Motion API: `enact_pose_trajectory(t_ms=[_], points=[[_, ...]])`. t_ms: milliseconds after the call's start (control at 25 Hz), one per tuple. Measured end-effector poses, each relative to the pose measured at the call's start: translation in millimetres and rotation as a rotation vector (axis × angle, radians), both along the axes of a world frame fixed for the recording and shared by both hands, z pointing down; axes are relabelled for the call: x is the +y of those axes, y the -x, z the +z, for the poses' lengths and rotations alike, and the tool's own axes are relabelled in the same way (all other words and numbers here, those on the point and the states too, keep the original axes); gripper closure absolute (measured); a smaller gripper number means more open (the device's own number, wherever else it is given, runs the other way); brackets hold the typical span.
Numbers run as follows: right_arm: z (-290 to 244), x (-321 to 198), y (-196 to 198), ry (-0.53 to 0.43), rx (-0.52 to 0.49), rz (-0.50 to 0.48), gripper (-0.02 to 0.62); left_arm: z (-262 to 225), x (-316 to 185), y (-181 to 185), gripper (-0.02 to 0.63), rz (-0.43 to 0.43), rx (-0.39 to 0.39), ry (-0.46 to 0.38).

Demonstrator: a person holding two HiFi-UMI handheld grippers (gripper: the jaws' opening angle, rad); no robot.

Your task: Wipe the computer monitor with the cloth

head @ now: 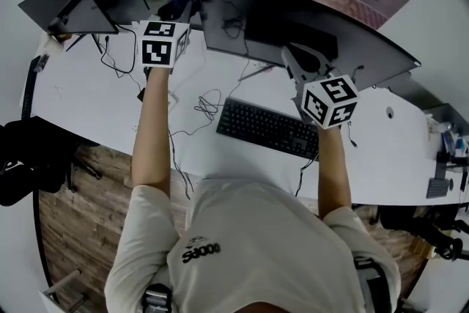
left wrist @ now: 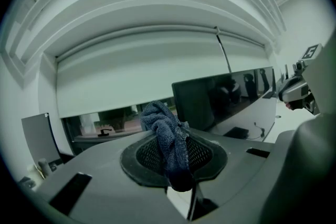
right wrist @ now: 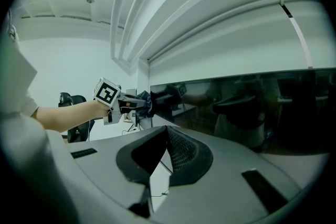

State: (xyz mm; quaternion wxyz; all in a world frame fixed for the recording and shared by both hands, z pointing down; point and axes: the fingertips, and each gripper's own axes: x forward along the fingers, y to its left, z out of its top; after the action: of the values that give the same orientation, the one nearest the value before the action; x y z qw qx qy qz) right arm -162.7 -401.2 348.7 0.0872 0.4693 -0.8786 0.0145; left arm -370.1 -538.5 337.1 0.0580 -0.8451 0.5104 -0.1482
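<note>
- Left tongs (left wrist: pixel 170 153) clenched on cloth (left wrist: pixel 164 126); the cloth is up at the left end of the monitor (right wrist: pixel 241 107), contact unclear.
- Right tongs (right wrist: pixel 167 136) closed, empty, near the screen.
- My plan: press lightly, sweep rightward in overlapping passes.

Dark blue cloth (left wrist: pixel 167 134), black monitor (head: pixel 256 15), black keyboard (head: pixel 267 127), white desk (head: pixel 88 102)

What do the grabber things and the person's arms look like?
The left gripper and right gripper are grey, with black pads that have a mesh pattern. The left cube and right cube on them are white with black square markers. The arms are bare below the short sleeves of a light T-shirt with small dark print.
</note>
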Motion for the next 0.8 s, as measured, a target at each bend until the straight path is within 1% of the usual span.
enact_pose_trajectory(t_ms=[280,520,640,800], points=[[20,-5,-4,0.036,0.03,0.013,0.589,45,-4,-3,0.525,0.03,0.01,0.078],[34,-6,-5,0.063,0.032,0.021,0.589,108,-9,-4,0.525,0.037,-0.009,0.207],[42,-6,-10,0.078,0.035,0.032,0.589,138,-13,-4,0.525,0.031,0.01,0.253],[53,-5,-21,0.109,0.036,0.056,0.589,164,-18,-5,0.525,0.032,0.033,0.289]])
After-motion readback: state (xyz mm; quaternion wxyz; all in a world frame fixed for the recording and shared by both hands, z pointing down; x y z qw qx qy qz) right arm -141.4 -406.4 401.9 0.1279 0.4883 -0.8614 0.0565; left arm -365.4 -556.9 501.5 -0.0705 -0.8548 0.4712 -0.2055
